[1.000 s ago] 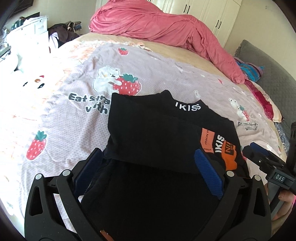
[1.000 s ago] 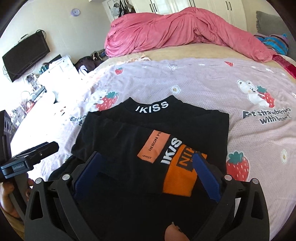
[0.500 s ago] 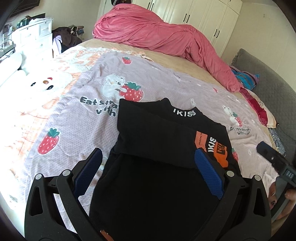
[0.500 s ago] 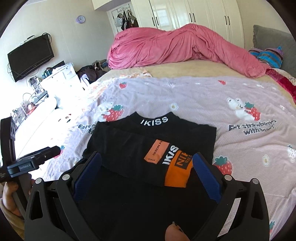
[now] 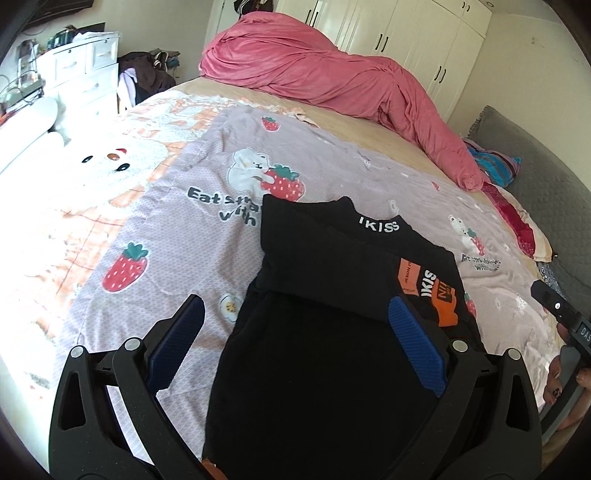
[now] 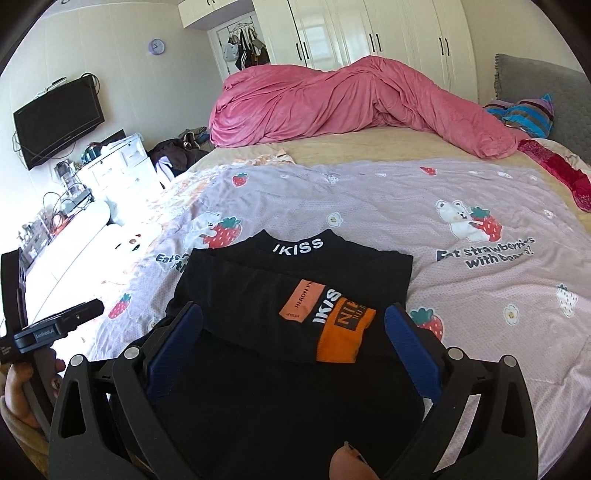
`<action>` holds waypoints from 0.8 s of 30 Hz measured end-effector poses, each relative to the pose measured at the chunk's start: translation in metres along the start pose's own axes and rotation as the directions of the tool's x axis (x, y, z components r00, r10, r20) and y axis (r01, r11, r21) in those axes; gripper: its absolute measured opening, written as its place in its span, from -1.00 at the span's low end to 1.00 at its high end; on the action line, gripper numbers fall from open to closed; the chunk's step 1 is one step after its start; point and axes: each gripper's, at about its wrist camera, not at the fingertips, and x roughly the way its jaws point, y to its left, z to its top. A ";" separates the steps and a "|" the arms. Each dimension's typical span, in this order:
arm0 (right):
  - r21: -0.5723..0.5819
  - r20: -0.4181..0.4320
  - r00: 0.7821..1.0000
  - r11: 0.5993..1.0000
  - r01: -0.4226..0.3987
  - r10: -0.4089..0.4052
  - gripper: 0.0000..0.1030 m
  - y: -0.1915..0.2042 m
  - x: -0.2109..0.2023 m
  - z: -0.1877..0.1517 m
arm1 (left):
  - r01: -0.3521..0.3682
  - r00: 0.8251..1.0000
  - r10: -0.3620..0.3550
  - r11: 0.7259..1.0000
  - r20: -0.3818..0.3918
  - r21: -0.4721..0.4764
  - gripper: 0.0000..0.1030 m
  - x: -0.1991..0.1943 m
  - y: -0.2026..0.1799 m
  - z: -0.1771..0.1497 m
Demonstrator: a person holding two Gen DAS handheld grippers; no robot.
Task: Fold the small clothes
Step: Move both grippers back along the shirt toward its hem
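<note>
Black top [image 5: 332,280] with white "IKISS" lettering on the collar is lying flat on the lilac strawberry-and-bear blanket [image 5: 177,236], which is spread over the bed. Both sides are folded in toward the middle, and an orange patch [image 6: 332,321] sits on the folded-over part, on the right side of the garment. The lower half runs toward the cameras and shows as plain black cloth.

The left gripper [image 5: 295,321] hangs over that lower half, jaws wide apart, blue pads [image 5: 413,343] on either side of the cloth and nothing between them. Same deal for the right gripper [image 6: 293,325]: jaws spread, gripping nothing, hovering above the near end of the top. Each gripper's handle pokes into the edge of the other's view, with a bit of hand wrapped around it.

Nothing is lying on the top itself. A big pink duvet [image 6: 354,99] is bunched up across the far side of the bed, well apart from the garment. A striped blue pillow [image 6: 524,114] rests against a grey headboard [image 6: 546,85]. White wardrobes [image 6: 369,33] line the back wall. On the left wall there's a TV [image 6: 59,118] above a white dresser [image 6: 114,166] loaded with small clutter I can't make out, and some dark clothes are heaped beside it.
</note>
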 end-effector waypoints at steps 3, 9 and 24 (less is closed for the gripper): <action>-0.003 0.001 1.000 1.000 0.003 -0.003 0.91 -0.001 -0.006 -0.004 | -0.010 1.000 0.010 1.000 -0.003 0.002 0.82 -0.004 0.004 -0.004; 0.004 -0.003 1.000 1.000 0.006 -0.006 0.91 -0.005 -0.018 -0.018 | 0.003 1.000 -0.004 1.000 -0.017 -0.006 0.82 -0.012 0.013 -0.012; 0.056 -0.059 0.997 0.997 0.053 -0.049 0.91 -0.027 -0.027 -0.062 | 0.014 0.997 -0.016 1.000 -0.078 -0.024 0.82 -0.021 0.042 -0.052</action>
